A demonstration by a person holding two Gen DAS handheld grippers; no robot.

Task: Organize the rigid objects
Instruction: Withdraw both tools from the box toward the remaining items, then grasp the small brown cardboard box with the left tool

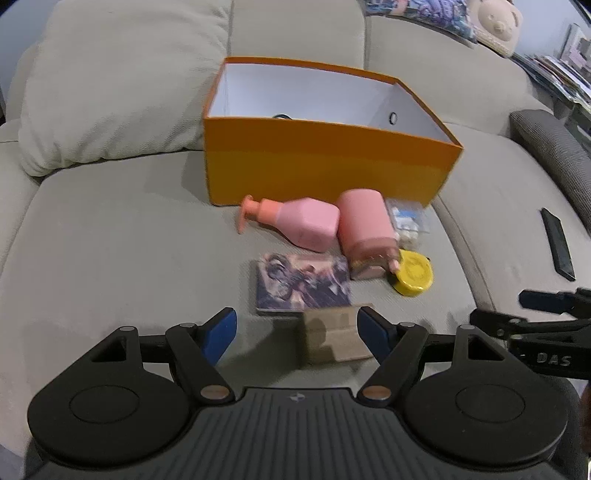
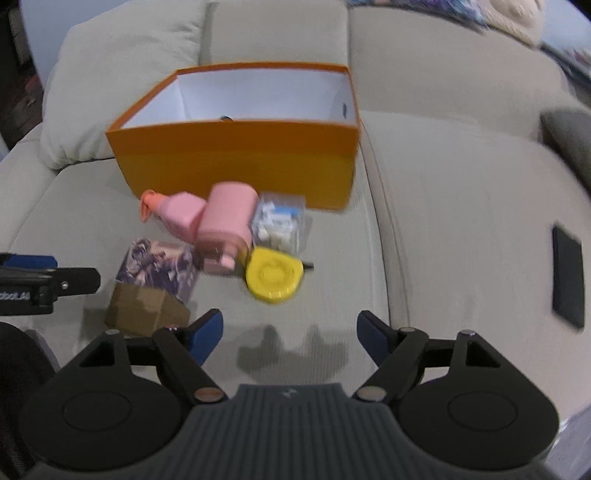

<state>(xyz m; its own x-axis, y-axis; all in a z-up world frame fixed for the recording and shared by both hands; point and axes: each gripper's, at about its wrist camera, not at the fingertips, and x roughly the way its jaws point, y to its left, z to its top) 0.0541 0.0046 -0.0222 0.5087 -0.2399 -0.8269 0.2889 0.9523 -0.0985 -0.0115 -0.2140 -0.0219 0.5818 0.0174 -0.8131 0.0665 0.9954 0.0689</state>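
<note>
An orange box (image 1: 325, 162) (image 2: 236, 158) with a white inside stands open on the sofa seat; a small dark item shows inside. In front of it lie a pink pump bottle (image 1: 299, 223) (image 2: 177, 214), a pink container (image 1: 364, 229) (image 2: 225, 225), a clear packet of white pieces (image 1: 406, 221) (image 2: 280, 221), a yellow round tape measure (image 1: 413, 275) (image 2: 275, 275), a printed box (image 1: 303, 282) (image 2: 159, 267) and a brown cardboard box (image 1: 332, 336) (image 2: 144, 310). My left gripper (image 1: 297, 334) is open over the cardboard box, not pressing it. My right gripper (image 2: 290, 334) is open above bare cushion, nothing between its fingers.
A beige sofa (image 1: 110, 240) carries everything, with a loose cushion (image 1: 110, 85) at back left. A black remote (image 1: 557, 243) (image 2: 569, 277) lies on the right seat. A grey armrest (image 1: 554, 147) bounds the right side. A teddy-face item (image 1: 496, 22) and books sit behind.
</note>
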